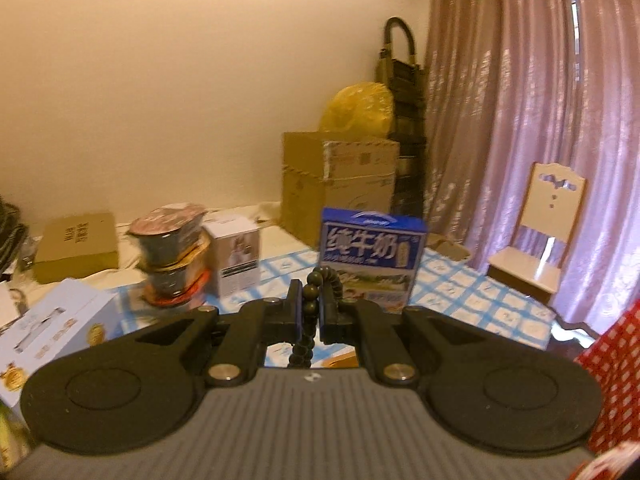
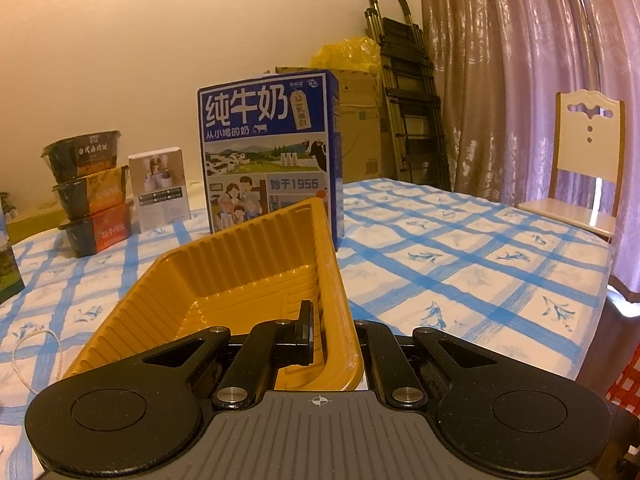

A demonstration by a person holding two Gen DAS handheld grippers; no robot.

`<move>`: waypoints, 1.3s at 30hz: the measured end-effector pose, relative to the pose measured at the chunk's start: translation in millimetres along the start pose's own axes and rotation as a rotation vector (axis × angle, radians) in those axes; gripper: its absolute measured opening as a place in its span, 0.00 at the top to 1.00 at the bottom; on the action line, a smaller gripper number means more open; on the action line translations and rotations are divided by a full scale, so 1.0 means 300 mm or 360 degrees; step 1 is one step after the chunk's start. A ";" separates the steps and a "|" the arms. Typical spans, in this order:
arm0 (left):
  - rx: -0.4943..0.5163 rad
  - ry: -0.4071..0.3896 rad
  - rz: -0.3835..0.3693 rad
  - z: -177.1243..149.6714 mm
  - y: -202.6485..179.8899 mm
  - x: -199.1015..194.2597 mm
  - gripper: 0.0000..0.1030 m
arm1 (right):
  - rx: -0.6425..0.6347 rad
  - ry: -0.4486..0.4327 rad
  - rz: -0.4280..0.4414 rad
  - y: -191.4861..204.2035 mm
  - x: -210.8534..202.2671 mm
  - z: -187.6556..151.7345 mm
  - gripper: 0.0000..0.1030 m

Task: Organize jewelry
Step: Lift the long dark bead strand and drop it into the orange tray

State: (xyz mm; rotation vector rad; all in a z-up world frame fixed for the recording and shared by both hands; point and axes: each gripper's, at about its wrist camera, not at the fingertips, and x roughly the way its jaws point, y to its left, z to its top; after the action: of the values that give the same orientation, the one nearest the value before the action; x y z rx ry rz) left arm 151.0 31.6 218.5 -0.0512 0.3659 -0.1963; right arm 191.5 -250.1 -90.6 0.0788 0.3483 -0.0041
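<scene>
My left gripper (image 1: 311,307) is shut on a dark bead bracelet (image 1: 310,294), held up above the table; beads arc over the right finger and hang below the jaws. My right gripper (image 2: 330,330) is shut on the near right wall of a yellow ribbed plastic tray (image 2: 224,280), which shows nothing inside. Its left finger is inside the tray, its right finger is hidden behind the rim. A thin white cord loop (image 2: 36,356) lies on the blue-checked tablecloth (image 2: 460,264) left of the tray.
A blue milk carton box (image 2: 270,152) stands just behind the tray and also shows in the left wrist view (image 1: 370,256). Stacked noodle bowls (image 2: 94,192) and a small white box (image 2: 162,188) stand at the back left. A chair (image 2: 580,168), cardboard boxes (image 1: 340,184) and a ladder stand beyond the table.
</scene>
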 end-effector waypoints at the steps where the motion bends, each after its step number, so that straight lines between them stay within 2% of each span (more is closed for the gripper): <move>1: 0.0004 -0.0010 -0.0024 0.009 -0.015 0.009 0.94 | 0.0001 0.0000 0.0000 0.001 0.000 0.000 0.93; 15: -0.0009 -0.0202 -0.0421 0.137 -0.260 0.195 0.94 | 0.0009 0.0001 0.0003 0.001 0.001 0.000 0.93; 19: -0.0051 -0.0197 -0.0497 0.131 -0.321 0.273 0.94 | 0.0008 0.0001 0.0002 0.001 0.001 0.000 0.94; 21: -0.0093 -0.0153 -0.0543 0.106 -0.338 0.324 0.94 | 0.0008 0.0002 0.0005 0.006 0.003 0.001 0.93; 24: -0.0101 -0.0069 -0.0546 0.045 -0.363 0.402 0.94 | 0.0010 0.0002 0.0008 0.012 0.006 -0.002 0.93; 30: -0.0152 0.0351 -0.0506 -0.210 -0.365 0.606 0.94 | 0.0020 0.0004 0.0012 0.009 0.009 -0.005 0.93; 33: -0.0205 0.0515 -0.0479 -0.324 -0.347 0.684 0.94 | 0.0020 0.0004 0.0013 0.008 0.009 -0.006 0.93; 39: -0.0264 0.0634 -0.0415 -0.448 -0.317 0.769 0.94 | 0.0027 0.0005 0.0014 0.010 0.007 -0.007 0.93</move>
State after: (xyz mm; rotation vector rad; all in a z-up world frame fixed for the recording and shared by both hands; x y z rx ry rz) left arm 296.5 -109.6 20.4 -0.2261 0.7734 -0.4363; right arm 192.8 -246.8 -93.0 0.0973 0.3513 0.0017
